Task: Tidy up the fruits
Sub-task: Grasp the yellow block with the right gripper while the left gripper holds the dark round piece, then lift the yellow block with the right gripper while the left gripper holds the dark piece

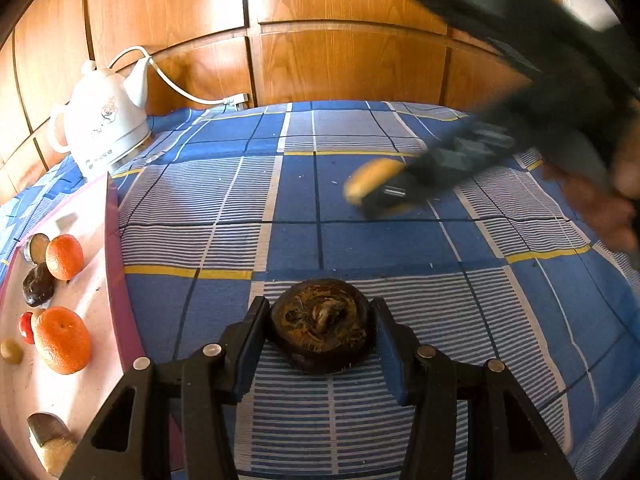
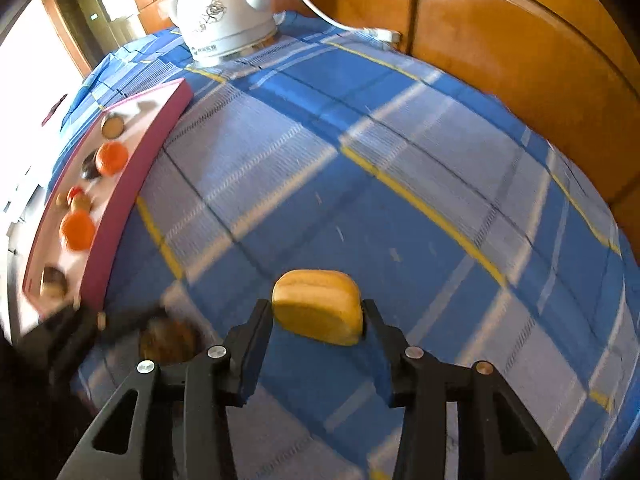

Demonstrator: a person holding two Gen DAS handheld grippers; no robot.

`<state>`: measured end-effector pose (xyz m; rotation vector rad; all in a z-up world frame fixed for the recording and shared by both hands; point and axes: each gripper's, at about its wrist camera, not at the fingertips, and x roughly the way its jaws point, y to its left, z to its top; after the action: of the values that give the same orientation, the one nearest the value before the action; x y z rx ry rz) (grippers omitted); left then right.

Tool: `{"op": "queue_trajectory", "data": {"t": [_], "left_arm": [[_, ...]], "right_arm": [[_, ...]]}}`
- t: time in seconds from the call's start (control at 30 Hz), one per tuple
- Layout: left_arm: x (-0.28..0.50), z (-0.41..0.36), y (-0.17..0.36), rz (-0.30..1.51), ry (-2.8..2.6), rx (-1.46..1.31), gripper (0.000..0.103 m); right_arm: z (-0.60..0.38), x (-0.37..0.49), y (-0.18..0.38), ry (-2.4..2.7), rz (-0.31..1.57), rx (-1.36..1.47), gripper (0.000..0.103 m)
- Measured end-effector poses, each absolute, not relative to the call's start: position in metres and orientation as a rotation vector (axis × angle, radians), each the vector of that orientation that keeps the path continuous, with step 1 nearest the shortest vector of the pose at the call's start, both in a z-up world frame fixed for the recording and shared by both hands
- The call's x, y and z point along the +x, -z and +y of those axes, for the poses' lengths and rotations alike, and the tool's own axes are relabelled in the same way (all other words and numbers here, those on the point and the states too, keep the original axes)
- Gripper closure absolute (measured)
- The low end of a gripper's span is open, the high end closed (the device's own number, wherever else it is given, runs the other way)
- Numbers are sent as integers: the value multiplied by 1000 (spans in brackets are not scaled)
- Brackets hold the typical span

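Fruits are mostly gathered on the pink tray point(image 1: 116, 280) at nine o'clock of the left wrist view: two oranges point(image 1: 62, 340), a small red fruit point(image 1: 26, 327), a green one point(image 1: 11, 351) and several dark cut pieces. We hold the left gripper point(image 1: 322, 320) around a dark round fruit point(image 1: 322, 326) with a fibrous top, resting on the blue checked cloth point(image 1: 400, 248); its jaws are partly open and the pads sit against the fruit's sides. Our right gripper point(image 2: 318, 312) is partly closed on a yellow fruit piece point(image 2: 318, 306) at six o'clock of the right wrist view, pads touching both ends; whether the piece is lifted clear of the cloth we cannot tell. A white kettle point(image 2: 226, 12) stands at twelve o'clock, beyond the tray.
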<state>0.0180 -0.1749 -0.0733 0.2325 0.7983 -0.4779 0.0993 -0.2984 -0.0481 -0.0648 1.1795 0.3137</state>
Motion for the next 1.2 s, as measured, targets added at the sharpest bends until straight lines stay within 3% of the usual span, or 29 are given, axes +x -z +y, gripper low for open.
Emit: {"op": "queue_trajectory", "data": {"t": [0.3, 1.2], "left_arm": [[21, -176, 74, 813, 471, 229, 52], [22, -178, 75, 823, 447, 242, 51]], "right_arm": [[-341, 69, 64, -207, 1177, -13, 57], [-339, 72, 71, -175, 1194, 18, 56]]}}
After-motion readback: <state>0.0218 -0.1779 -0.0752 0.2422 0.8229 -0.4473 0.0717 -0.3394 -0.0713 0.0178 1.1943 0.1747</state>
